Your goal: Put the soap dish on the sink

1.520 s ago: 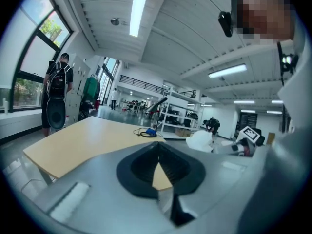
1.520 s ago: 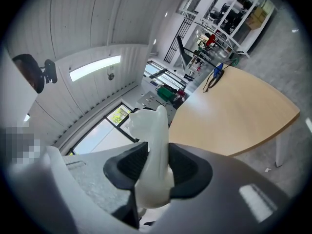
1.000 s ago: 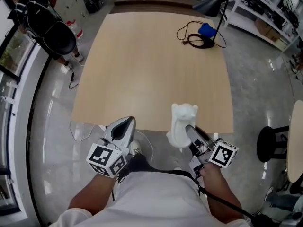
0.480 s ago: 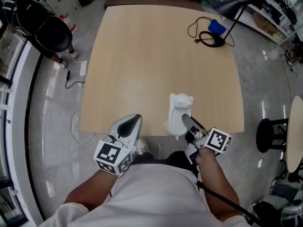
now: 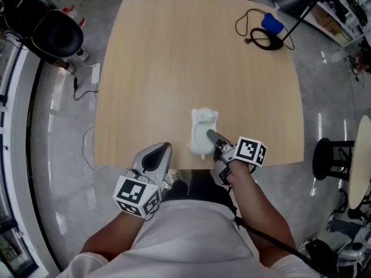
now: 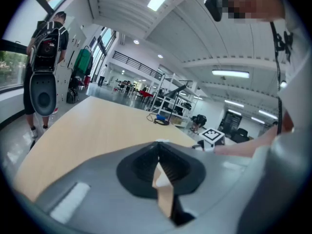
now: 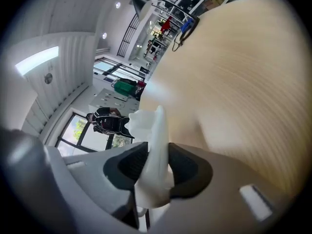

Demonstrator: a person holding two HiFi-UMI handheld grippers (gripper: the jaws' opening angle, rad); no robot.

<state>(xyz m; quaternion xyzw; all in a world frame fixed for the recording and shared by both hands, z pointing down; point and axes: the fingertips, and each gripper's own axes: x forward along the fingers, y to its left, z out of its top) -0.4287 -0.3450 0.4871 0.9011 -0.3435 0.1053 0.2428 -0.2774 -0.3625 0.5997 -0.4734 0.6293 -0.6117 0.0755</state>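
A white, bear-shaped soap dish (image 5: 202,127) sits low over the near part of the wooden table (image 5: 174,62). My right gripper (image 5: 212,138) is shut on its near end. In the right gripper view the soap dish (image 7: 155,135) stands on edge between the two dark pads (image 7: 127,165) of the right gripper (image 7: 154,165). My left gripper (image 5: 159,150) hangs at the table's front edge, left of the dish. It is shut with nothing in it, and the left gripper (image 6: 159,165) shows only table beyond its tips. No sink is in view.
A black desk lamp (image 5: 293,2), a coiled cable (image 5: 262,38) and a blue object (image 5: 272,23) lie at the table's far right corner. A black chair (image 5: 56,35) stands at the left, a black stool (image 5: 324,158) at the right. The floor is glossy.
The right gripper carried the soap dish from just off the table's front edge to above the tabletop, and the dish now lies flatter. The left gripper stayed shut near the edge.
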